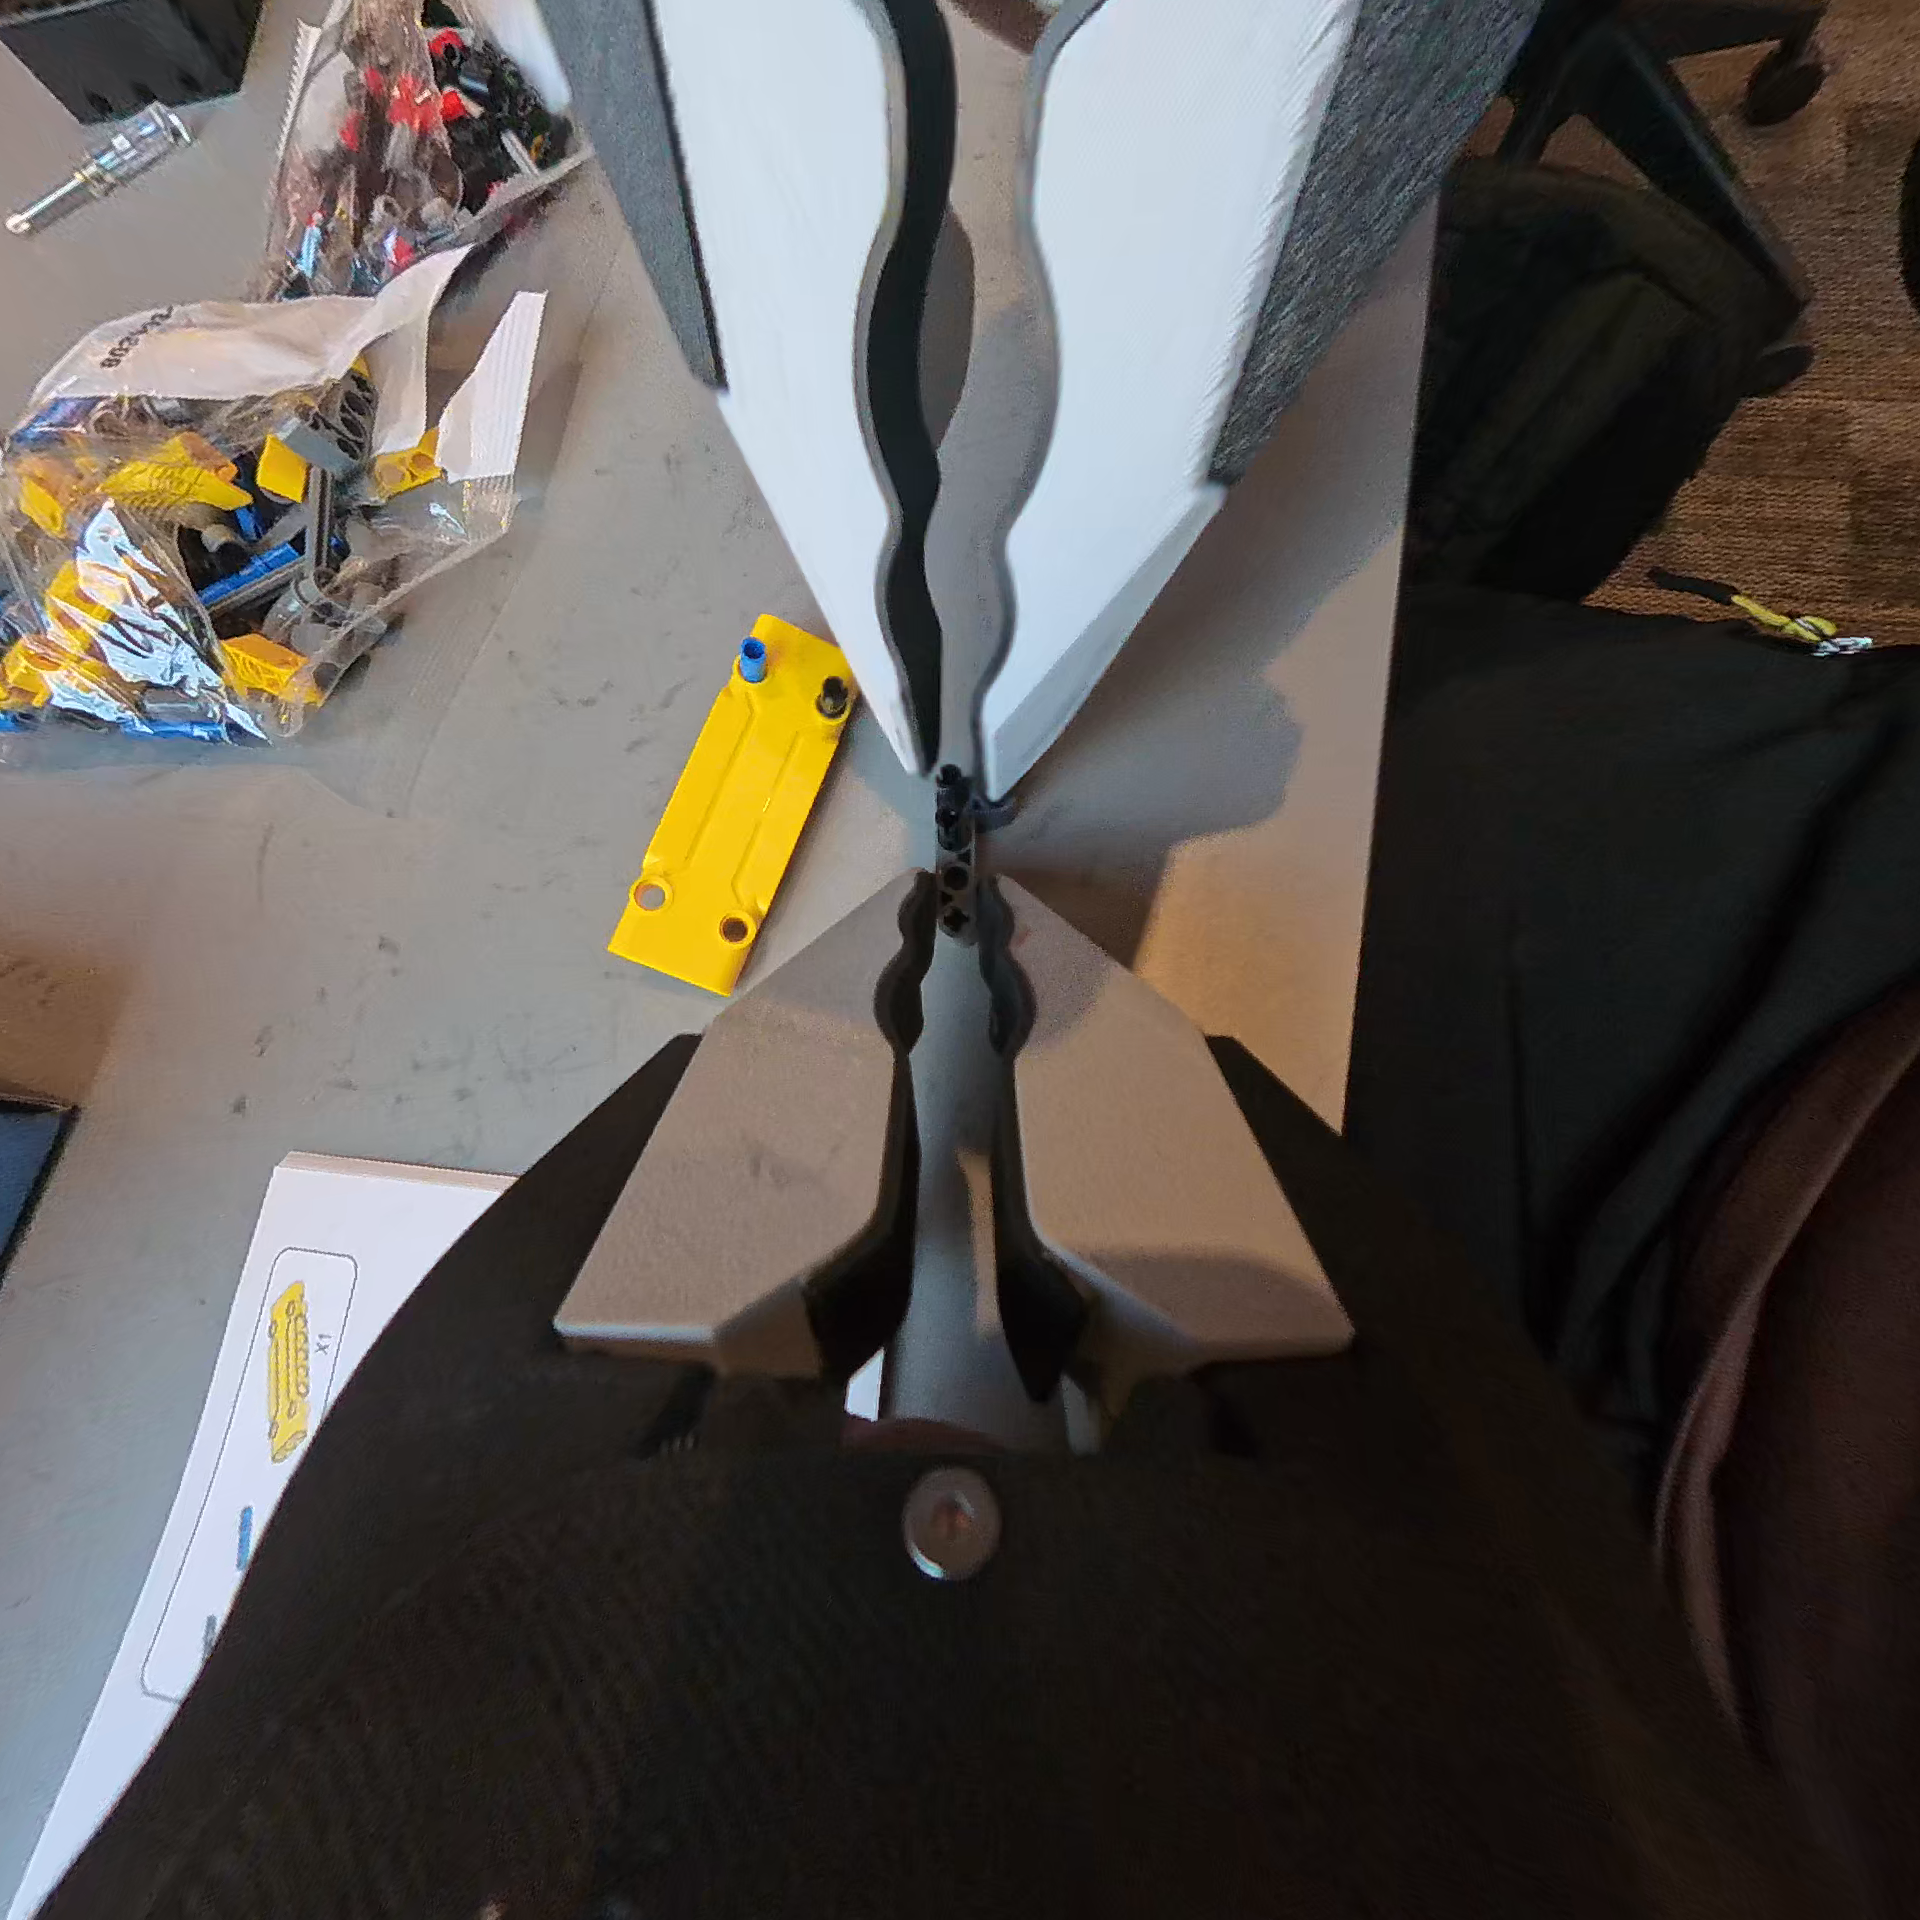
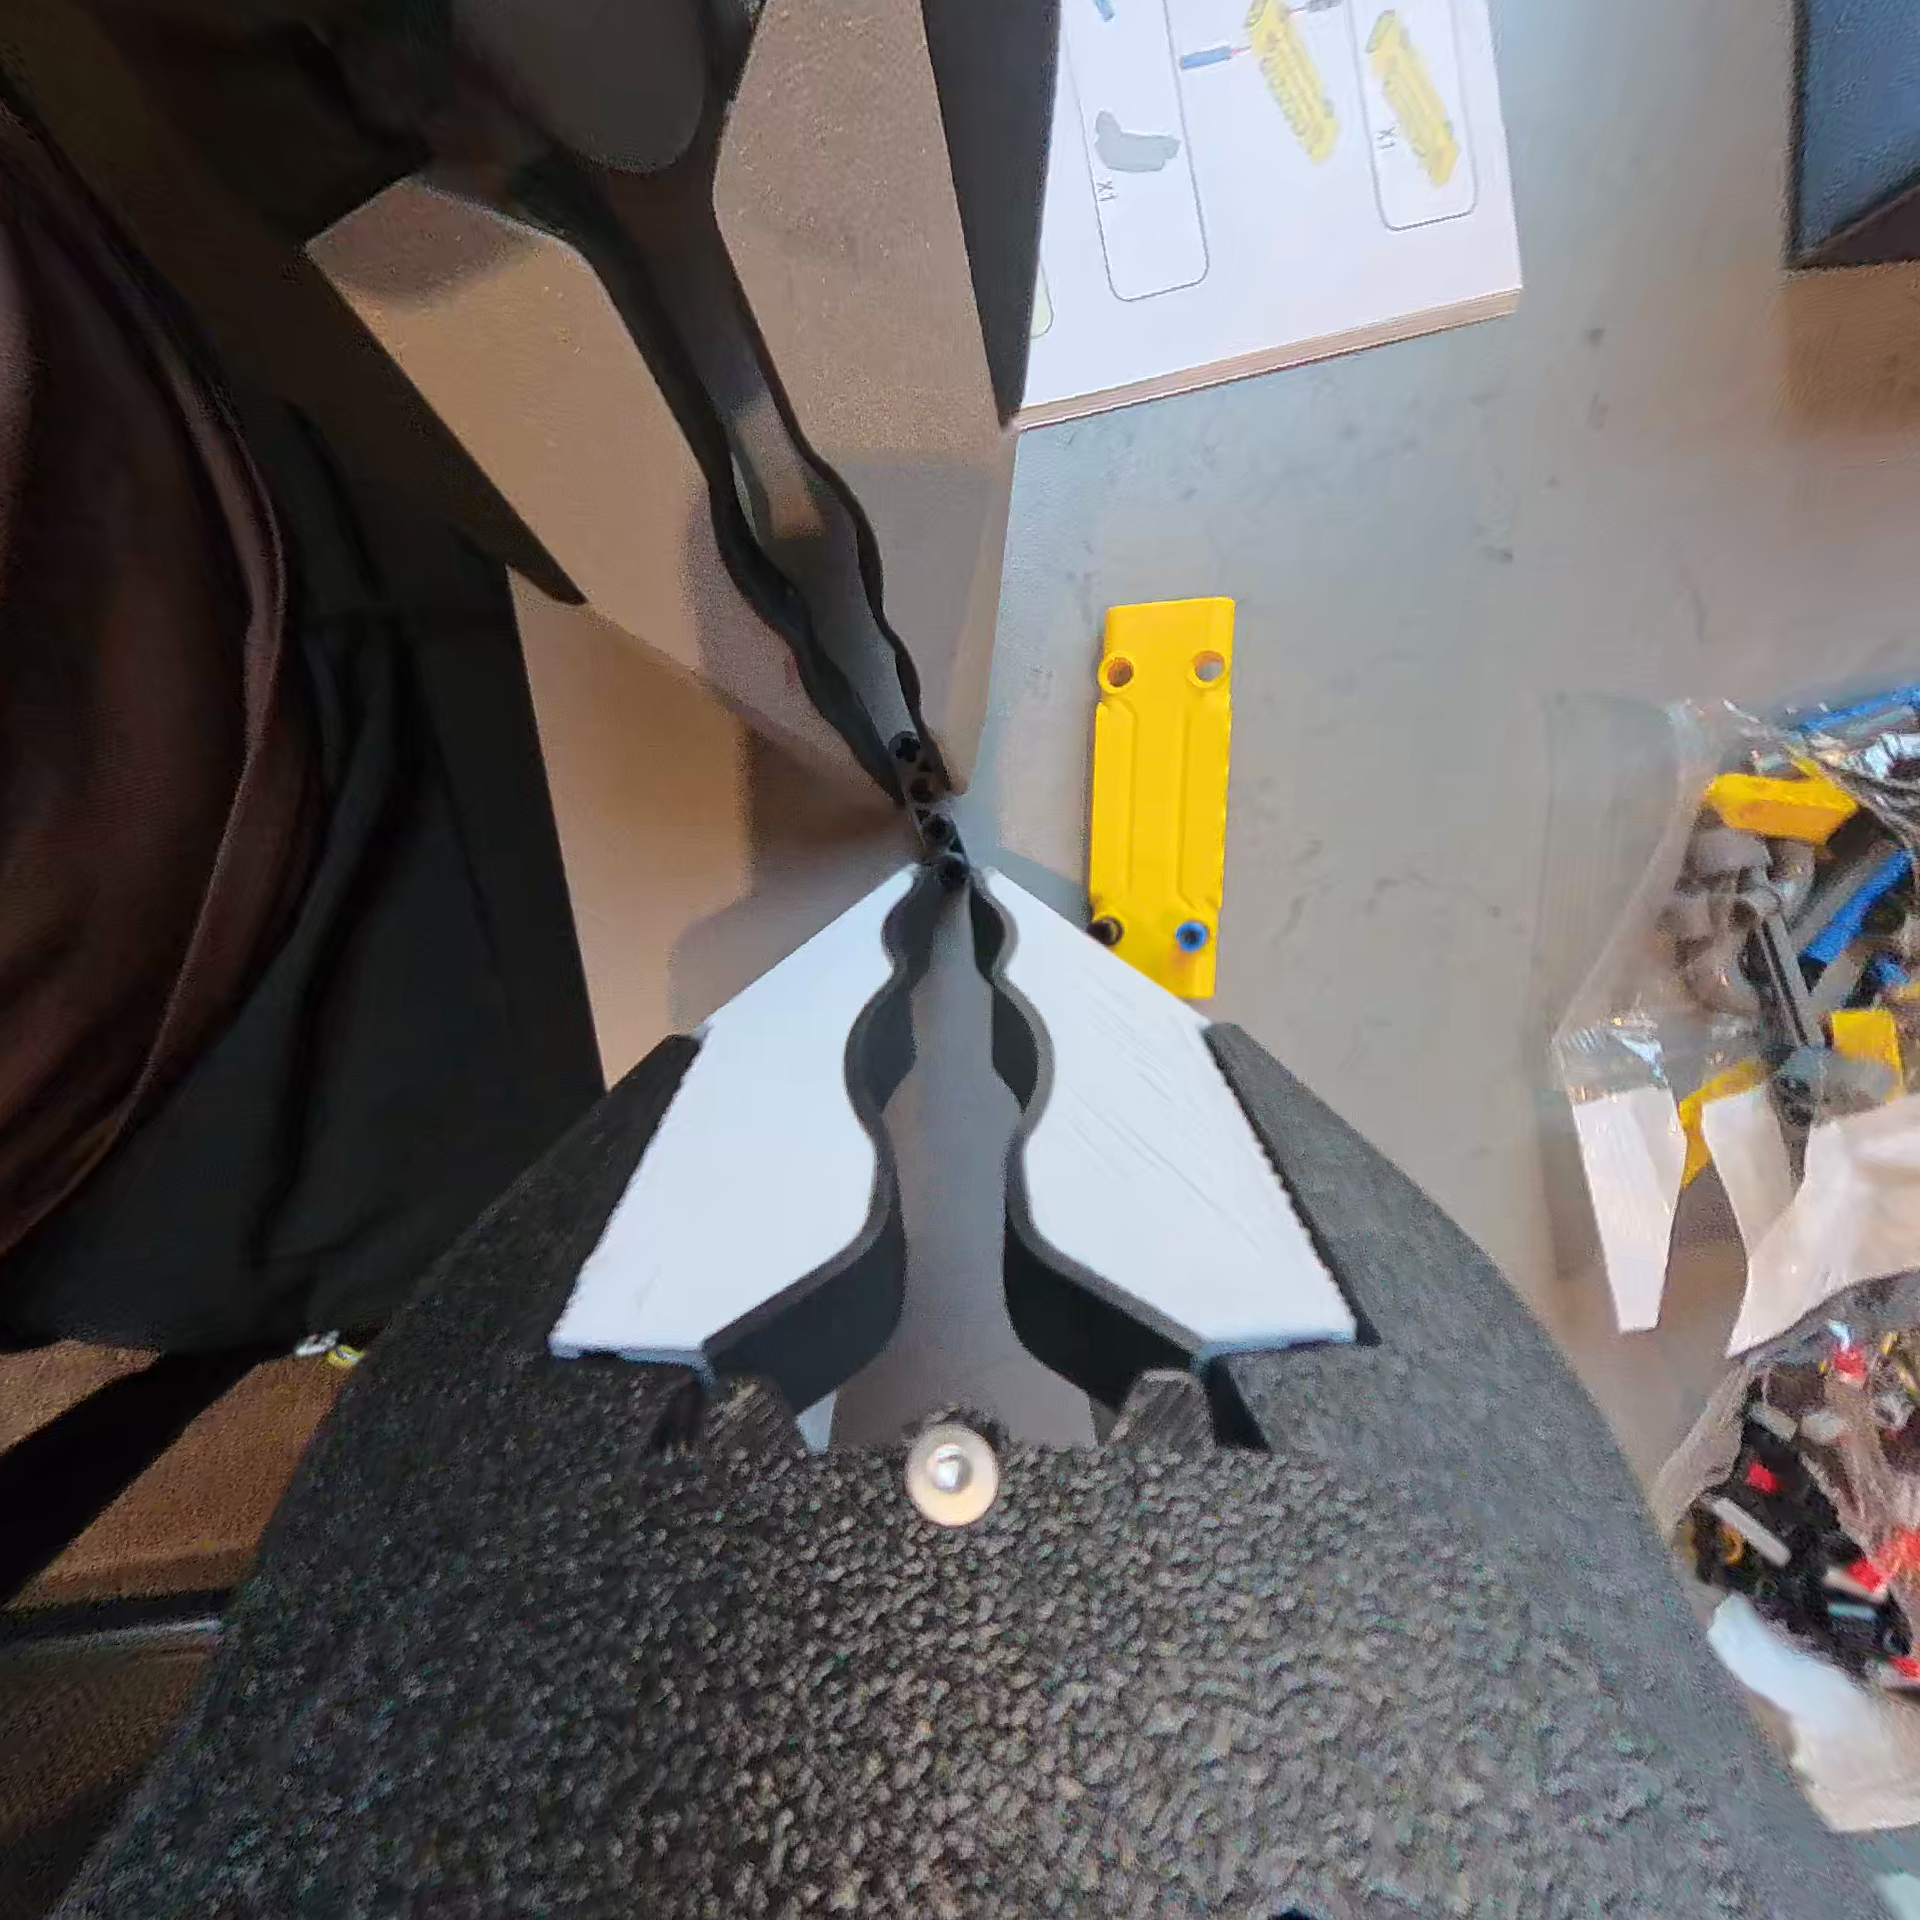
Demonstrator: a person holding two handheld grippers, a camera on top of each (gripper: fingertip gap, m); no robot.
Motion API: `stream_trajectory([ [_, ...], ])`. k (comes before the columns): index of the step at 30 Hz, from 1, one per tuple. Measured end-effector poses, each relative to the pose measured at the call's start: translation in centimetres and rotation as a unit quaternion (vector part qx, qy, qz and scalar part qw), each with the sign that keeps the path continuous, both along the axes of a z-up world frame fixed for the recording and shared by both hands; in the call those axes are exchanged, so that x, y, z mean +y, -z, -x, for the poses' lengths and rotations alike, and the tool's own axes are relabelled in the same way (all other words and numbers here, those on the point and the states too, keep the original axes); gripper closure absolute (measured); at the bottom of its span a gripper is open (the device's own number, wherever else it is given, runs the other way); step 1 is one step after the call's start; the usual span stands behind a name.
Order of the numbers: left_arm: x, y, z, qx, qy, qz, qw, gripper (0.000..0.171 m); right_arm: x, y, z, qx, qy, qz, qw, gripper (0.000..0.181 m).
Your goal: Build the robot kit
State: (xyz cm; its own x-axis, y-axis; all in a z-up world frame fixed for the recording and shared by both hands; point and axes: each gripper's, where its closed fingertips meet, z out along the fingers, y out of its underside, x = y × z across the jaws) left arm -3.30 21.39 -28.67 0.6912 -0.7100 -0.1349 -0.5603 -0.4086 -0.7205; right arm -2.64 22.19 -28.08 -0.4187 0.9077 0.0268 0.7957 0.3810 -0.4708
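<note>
My left gripper [image 1: 956, 896] has grey fingers and is shut on one end of a short black beam with holes [image 1: 956, 883]. My right gripper [image 2: 951, 875] has white fingers and is shut on the beam's other end [image 2: 932, 821]. The two grippers meet tip to tip just above the grey table [image 1: 416, 987]. I cannot tell whether a small pin sits at the right gripper's end. Beside them lies a flat yellow panel [image 1: 738, 810], also in the right wrist view [image 2: 1158, 790]. At one end of the panel stand a blue pin [image 1: 750, 657] and a black pin [image 1: 831, 694].
A clear bag of yellow and blue parts [image 1: 156, 540] and a bag of black and red parts [image 1: 416, 125] lie behind the panel. An open instruction booklet [image 1: 229, 1455] lies near the left gripper. A metal tool [image 1: 94, 177] lies far left. A person's dark clothing [image 1: 1662, 935] is past the table edge. My left and right fingertips are right by each other.
</note>
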Motion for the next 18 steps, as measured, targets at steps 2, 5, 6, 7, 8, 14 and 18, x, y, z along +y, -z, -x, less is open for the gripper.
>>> stream_trajectory([
  [2,0.0,0.0,0.0,0.001,0.001,-0.001,1.0,0.166,-0.3,-0.7,-0.1,0.033,0.019,0.03,0.999,0.167],
  [5,-0.1,0.0,-0.1,0.0,0.004,-0.001,1.0,0.166,0.0,-1.1,0.0,0.062,0.049,0.047,0.996,0.163],
  [6,-0.1,0.0,-0.1,0.0,0.004,0.0,1.0,0.166,0.1,-1.2,0.0,0.068,0.051,0.045,0.995,0.163],
  [7,-0.1,0.0,-0.1,-0.001,0.005,0.0,1.0,0.166,0.0,-1.4,0.2,0.073,0.051,0.044,0.995,0.163],
  [8,-0.1,0.0,-0.1,-0.002,0.005,0.001,1.0,0.166,-0.1,-1.4,0.3,0.076,0.048,0.042,0.995,0.164],
  [14,-0.1,0.0,-0.1,-0.001,0.004,0.002,1.0,0.166,-0.2,-0.6,0.5,0.081,0.042,0.016,0.996,0.181],
  [18,-0.1,0.0,-0.1,0.001,0.004,0.0,1.0,0.166,-0.2,-0.6,0.5,0.1,0.038,0.0,0.994,0.181],
])
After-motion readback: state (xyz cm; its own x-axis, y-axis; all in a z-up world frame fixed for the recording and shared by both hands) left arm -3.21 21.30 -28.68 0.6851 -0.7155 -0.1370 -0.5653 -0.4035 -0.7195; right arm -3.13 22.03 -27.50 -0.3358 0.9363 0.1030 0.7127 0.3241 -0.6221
